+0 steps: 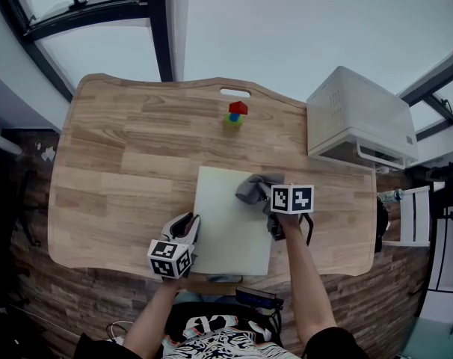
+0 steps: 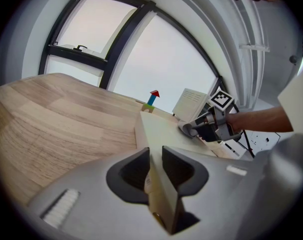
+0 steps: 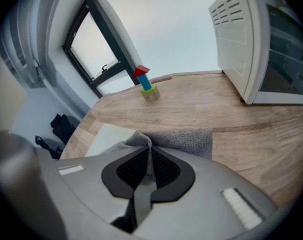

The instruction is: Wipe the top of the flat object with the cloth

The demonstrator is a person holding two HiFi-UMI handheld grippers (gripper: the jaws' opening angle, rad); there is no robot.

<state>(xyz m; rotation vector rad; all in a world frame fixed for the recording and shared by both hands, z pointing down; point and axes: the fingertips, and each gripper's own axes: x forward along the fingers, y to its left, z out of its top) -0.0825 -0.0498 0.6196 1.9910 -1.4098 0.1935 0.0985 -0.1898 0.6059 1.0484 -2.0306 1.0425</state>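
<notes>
A pale flat board point(image 1: 230, 215) lies on the wooden table point(image 1: 114, 170), near its front edge. My left gripper point(image 1: 185, 234) is shut on the board's near left edge point(image 2: 159, 184), which stands between the jaws in the left gripper view. A grey cloth point(image 1: 256, 187) rests on the board's far right corner. My right gripper point(image 1: 275, 214) is shut on a fold of the cloth point(image 3: 184, 140), and the rest of it spreads ahead over the board point(image 3: 104, 136) and onto the table. The right gripper point(image 2: 204, 130) also shows across the board in the left gripper view.
A small stack of red, blue and green blocks point(image 1: 235, 114) stands at the table's far middle. A white box-shaped appliance point(image 1: 359, 118) sits at the far right corner. A handle slot point(image 1: 235, 93) is cut in the far edge. A white chair point(image 1: 415, 215) stands to the right.
</notes>
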